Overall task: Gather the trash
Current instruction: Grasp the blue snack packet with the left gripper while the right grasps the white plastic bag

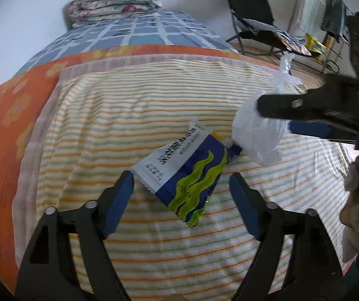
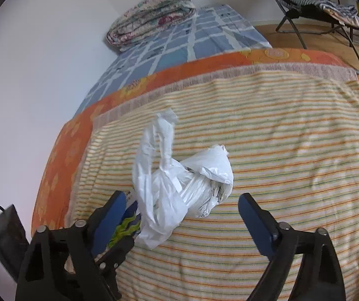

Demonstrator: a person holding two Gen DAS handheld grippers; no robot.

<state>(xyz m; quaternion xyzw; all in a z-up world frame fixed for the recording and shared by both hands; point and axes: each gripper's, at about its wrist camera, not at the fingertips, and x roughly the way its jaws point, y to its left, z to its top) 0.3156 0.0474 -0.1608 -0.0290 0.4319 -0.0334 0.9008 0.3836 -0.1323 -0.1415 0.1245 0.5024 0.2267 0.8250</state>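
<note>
A blue and white snack wrapper [image 1: 187, 173] with green waves lies on the striped blanket [image 1: 134, 105]. My left gripper [image 1: 182, 198] is open, its fingers on either side of the wrapper's near end. A crumpled white plastic bag [image 1: 257, 135] lies just right of the wrapper. In the right wrist view the bag [image 2: 179, 188] sits between the open fingers of my right gripper [image 2: 182, 215], closer to the left finger. A bit of the wrapper [image 2: 125, 228] shows by that finger. The right gripper [image 1: 274, 118] reaches in from the right in the left wrist view.
The bed has an orange flowered sheet [image 1: 9, 105], a blue checked cover [image 1: 139, 30] and a folded floral quilt [image 1: 114, 2] by the white wall. A black folding chair [image 1: 252, 17] with clothes stands on the wooden floor [image 2: 304, 35] to the right.
</note>
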